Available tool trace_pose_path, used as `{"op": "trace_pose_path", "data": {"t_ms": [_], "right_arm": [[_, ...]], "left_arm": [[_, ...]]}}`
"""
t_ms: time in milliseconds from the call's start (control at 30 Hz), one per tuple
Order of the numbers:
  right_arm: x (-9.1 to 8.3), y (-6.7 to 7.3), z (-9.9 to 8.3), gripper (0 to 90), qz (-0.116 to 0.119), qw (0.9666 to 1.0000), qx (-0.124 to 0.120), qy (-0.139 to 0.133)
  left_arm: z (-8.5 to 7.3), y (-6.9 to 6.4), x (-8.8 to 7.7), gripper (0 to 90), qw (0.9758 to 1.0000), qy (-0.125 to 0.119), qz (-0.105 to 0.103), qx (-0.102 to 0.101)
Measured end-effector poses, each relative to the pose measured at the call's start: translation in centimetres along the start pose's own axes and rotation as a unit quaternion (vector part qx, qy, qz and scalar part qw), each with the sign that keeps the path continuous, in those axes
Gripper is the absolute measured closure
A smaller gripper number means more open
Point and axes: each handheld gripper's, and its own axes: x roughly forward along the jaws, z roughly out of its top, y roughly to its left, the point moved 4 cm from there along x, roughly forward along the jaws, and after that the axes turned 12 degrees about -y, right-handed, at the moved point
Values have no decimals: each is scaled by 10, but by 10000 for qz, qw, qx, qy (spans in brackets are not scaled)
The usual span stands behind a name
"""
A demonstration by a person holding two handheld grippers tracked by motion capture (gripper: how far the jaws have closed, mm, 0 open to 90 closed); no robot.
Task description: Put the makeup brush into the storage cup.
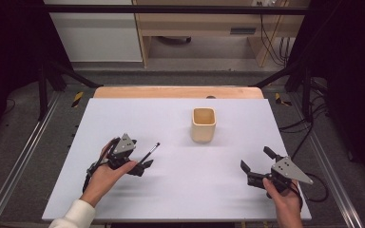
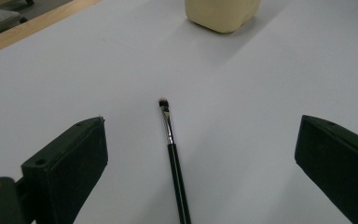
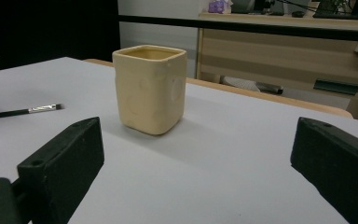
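A thin black brush (image 1: pixel 151 153) with a silver ferrule lies flat on the white table (image 1: pixel 195 190), bristles toward the far right. My left gripper (image 1: pixel 140 159) is open with its jaws on either side of the handle end. In the left gripper view the brush (image 2: pixel 172 154) runs up the middle of my left gripper (image 2: pixel 203 122), touching neither jaw. A cream square cup (image 1: pixel 203 124) stands upright and looks empty at mid-table. My right gripper (image 1: pixel 256 160) is open near the front right and holds nothing. In the right gripper view my right gripper (image 3: pixel 198 123) faces the cup (image 3: pixel 150 88), with the brush (image 3: pixel 23 111) at far left.
The white sheet covers a wooden tabletop whose bare strip (image 1: pixel 178 91) shows along the far edge. The cup's base (image 2: pixel 221 16) sits beyond the brush tip. A wooden desk (image 3: pixel 279 51) and cables stand behind the table. Black frame posts flank both sides.
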Motion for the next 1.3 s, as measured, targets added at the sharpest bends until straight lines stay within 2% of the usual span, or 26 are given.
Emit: {"op": "trace_pose_path", "data": {"t_ms": [500,633,733,833,1200,1300], "right_arm": [[0,2,-1,29,0,10000,2,41],[1,2,-1,28,5,10000,-11,53],[1,2,-2,27,-9,10000,5,77],[0,1,-2,27,-12,10000,17,73],[1,2,-2,26,-12,10000,20,65],[1,2,-2,26,-13,10000,16,72]], "left_arm": [[8,9,9,27,9989,460,41,118],[10,12,10,27,9989,465,22,66],[11,11,12,27,9984,560,-20,74],[12,12,13,27,9978,635,-2,173],[12,12,20,28,9961,857,7,205],[12,11,21,30,9954,929,-46,222]]}}
